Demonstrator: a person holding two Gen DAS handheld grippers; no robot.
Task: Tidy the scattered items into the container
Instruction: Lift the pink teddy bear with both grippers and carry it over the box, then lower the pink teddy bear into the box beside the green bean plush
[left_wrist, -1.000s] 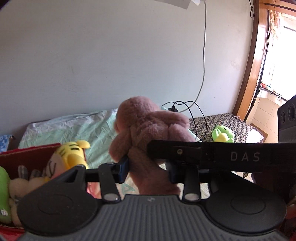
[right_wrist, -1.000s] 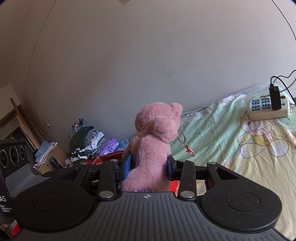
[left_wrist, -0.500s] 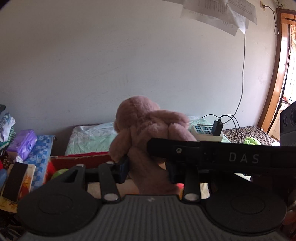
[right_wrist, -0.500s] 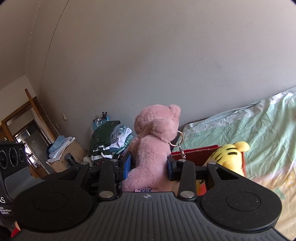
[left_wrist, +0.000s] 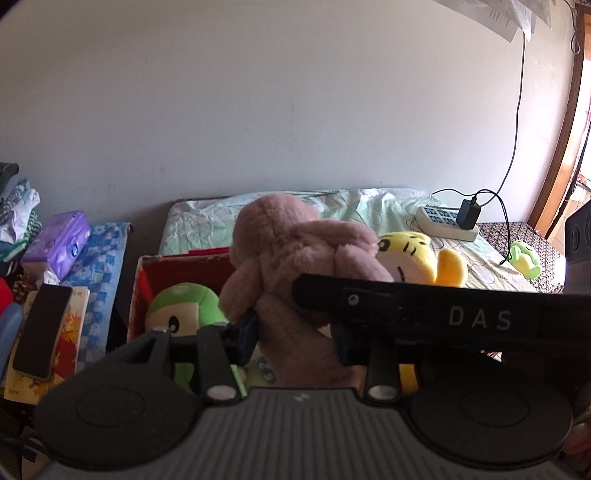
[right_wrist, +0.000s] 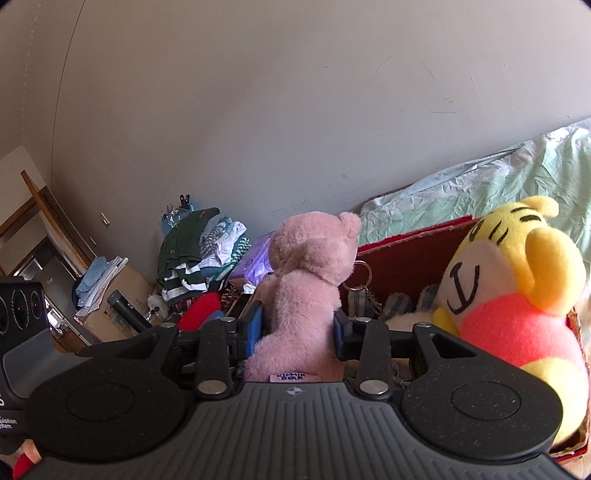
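Right wrist view: both grippers' jaws clamp the pink bear (right_wrist: 306, 291), now swung over the red box (right_wrist: 406, 254), ready for lowering.

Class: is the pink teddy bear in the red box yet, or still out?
Still out. The pink teddy bear is clamped between both grippers, right gripper and left gripper, above the red box.
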